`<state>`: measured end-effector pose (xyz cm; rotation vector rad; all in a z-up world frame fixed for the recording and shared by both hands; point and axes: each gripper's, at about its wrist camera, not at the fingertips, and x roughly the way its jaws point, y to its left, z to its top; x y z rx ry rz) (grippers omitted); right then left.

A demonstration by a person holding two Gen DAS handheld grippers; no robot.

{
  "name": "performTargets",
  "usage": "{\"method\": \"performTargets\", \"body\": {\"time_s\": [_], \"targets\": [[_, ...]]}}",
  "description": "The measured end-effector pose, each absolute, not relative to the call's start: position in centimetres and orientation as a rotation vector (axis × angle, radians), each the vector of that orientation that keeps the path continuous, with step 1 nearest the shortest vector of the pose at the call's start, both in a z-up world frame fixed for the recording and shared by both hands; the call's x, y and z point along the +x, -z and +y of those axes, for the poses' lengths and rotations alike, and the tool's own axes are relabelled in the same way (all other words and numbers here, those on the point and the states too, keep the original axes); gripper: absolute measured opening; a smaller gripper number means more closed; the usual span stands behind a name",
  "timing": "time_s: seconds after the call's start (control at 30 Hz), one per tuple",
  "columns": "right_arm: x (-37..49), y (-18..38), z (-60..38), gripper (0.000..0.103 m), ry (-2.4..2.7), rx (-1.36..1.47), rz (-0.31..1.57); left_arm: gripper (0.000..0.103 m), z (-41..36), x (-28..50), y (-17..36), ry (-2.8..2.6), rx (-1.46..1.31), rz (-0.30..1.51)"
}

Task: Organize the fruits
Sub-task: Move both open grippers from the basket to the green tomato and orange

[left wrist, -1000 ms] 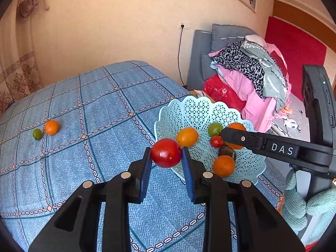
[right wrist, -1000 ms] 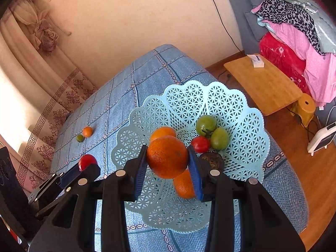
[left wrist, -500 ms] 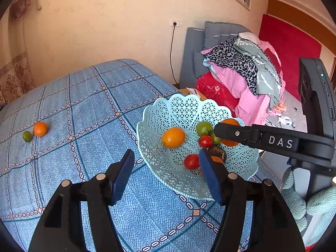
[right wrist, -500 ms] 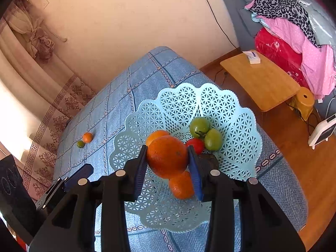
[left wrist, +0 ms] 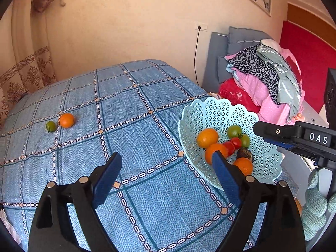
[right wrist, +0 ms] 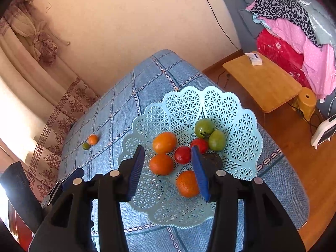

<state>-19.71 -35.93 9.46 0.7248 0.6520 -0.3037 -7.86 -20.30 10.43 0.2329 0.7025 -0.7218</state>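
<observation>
The basket (right wrist: 247, 126) is pale turquoise lattice. In it lie three orange fruits (right wrist: 161, 164), two red tomatoes (right wrist: 182, 155), two green ones (right wrist: 204, 126) and a dark brownish fruit (right wrist: 212, 160), perhaps an avocado. The bedspread (left wrist: 130, 113) is blue, checked with teal lines and white chain stripes. Each claw (right wrist: 168, 168) has blue pads (right wrist: 136, 168) on black. The loose orange (left wrist: 66, 120) and green fruit (left wrist: 51, 126) sit on the bedspread.

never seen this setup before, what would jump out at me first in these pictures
The pale blue lattice basket near the edge of the blue checked bedspread, heaped with orange, red and green fruit, draws the eye first. Next come the open right gripper poised just over that pile, and the open left gripper. Far off on the cloth, a lone small orange and green fruit sit side by side.
</observation>
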Motion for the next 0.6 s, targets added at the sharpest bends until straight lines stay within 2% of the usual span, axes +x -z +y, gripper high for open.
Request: {"method": "performTargets", "body": {"time_s": [0.6], "targets": [[-18.8,-9.3,-34.5,0.048,0.285,0.665,0.672,0.087,-19.2,-7.2,-9.4,0.633,0.269,0.687]]}}
